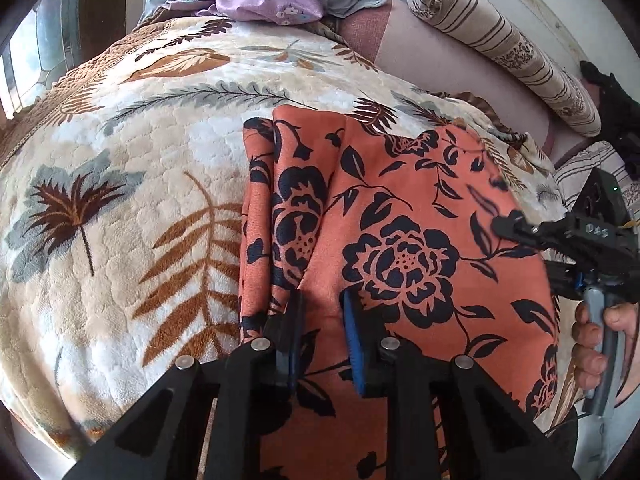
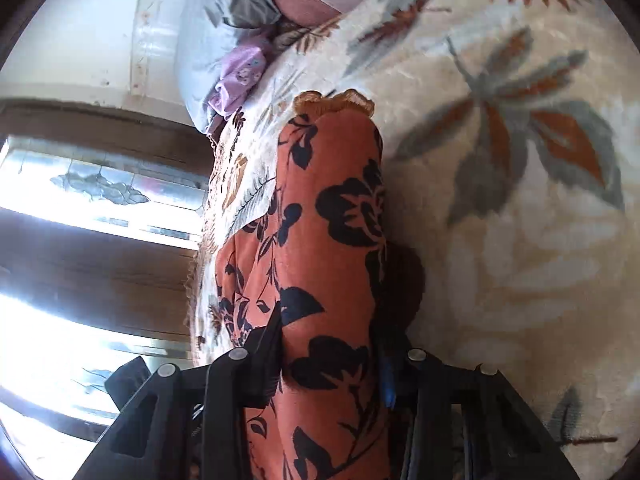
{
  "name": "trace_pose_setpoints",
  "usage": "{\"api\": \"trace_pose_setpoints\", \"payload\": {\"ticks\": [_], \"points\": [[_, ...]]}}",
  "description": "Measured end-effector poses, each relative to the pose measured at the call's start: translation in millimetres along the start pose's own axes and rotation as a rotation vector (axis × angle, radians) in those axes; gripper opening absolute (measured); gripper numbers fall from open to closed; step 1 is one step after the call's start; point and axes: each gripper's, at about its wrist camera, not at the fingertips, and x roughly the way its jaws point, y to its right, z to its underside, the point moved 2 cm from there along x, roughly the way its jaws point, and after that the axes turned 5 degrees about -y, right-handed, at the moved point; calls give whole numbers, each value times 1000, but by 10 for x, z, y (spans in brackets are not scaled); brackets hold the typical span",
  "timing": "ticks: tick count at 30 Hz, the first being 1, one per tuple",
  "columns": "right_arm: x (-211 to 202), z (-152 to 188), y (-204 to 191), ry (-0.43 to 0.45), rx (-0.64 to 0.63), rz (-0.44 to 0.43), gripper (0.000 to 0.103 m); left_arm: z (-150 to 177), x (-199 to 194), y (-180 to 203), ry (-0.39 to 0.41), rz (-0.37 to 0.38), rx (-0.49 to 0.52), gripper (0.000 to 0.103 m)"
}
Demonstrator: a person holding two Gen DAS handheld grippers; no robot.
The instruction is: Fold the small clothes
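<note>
Left gripper (image 1: 322, 308): nearest our left wrist camera; we see its black fingers (image 1: 290, 320) with blue pads parted, a low hump of orange cloth in the gap; we cannot tell whether the pads press it.
Orange garment (image 1: 400, 216): rust-orange cloth with a black rose print, spread across the blanket, folded layers stacked along its left edge.
Blanket (image 1: 120, 160): cream plush with brown and grey leaves, under the garment.
Right gripper (image 1: 508, 226): at the garment's right edge, a hand (image 1: 592, 344) round its grey handle; from this side we cannot tell how its jaws stand.
Bolster (image 1: 500, 44): striped, lying beyond the blanket.
Lilac cloth (image 1: 264, 4): crumpled at the far end on pale blue bedding.

Right gripper (image 2: 332, 344): in our right wrist view its jaws are clenched on a thick raised fold of the orange garment (image 2: 332, 208), which fills the whole gap.
Blanket (image 2: 500, 200): to the right and beneath.
Window (image 2: 80, 200): bright, patterned glass at left.
</note>
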Motion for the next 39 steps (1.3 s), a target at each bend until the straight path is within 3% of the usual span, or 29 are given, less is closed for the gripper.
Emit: {"api": "trace_pose_setpoints", "payload": {"ticks": [1,3,5,8,10,11,13,14,15,19,20,23,24,25,26,29,31,33,35,37,39], "points": [[89,7,79,-18,3,49,39,21,-6,-7,1,8,0,22],[72,46,178,5,72,-43,44,28,-35,-2,1,6,6,22],[-32,103,169,14,129,-96,69,15,-92,5,-6,12,5,22],[-303,237,27,57,71,-122,76,47,-382,53,28,14,8,24],[-426,424,45,52,72,-143,80,160,-592,81,73,54,39,29],[-427,534,69,32,78,-158,80,233,-613,73,73,56,43,32],[-325,785,161,-39,90,-146,80,394,-396,10,-6,-13,53,34],[-231,904,141,-87,43,-113,60,472,-273,-22,-23,-41,69,34],[-175,1002,118,-96,-20,-45,40,518,-280,-10,11,-54,89,34],[-246,1064,99,-35,-22,-10,37,495,-364,135,12,-111,126,34],[-243,1068,111,-31,-10,-21,43,484,-381,135,8,-110,118,34],[-325,1148,149,-30,19,-101,64,446,-554,86,29,-33,64,38],[-357,1168,136,-25,10,-100,71,416,-627,42,46,12,37,48],[-363,1203,111,-19,-3,-84,73,368,-702,-28,63,51,3,62],[-402,1216,89,-10,-16,-61,74,290,-754,-89,80,69,-31,65],[-580,1208,-33,57,-69,-20,74,-46,-774,-219,81,150,-78,66],[-683,1149,-214,115,-109,-21,74,-311,-597,-276,42,194,-96,66],[-787,1147,-405,141,-166,-58,75,-550,-296,-338,-48,188,-114,64],[-725,1116,-640,130,-236,-85,75,-741,-4,-353,-114,174,-109,55],[-555,1093,-748,92,-271,-91,75,-909,220,-359,-165,170,-96,23],[-312,1115,-733,36,-267,-65,75,-1084,340,-303,-168,169,-49,19]]}}
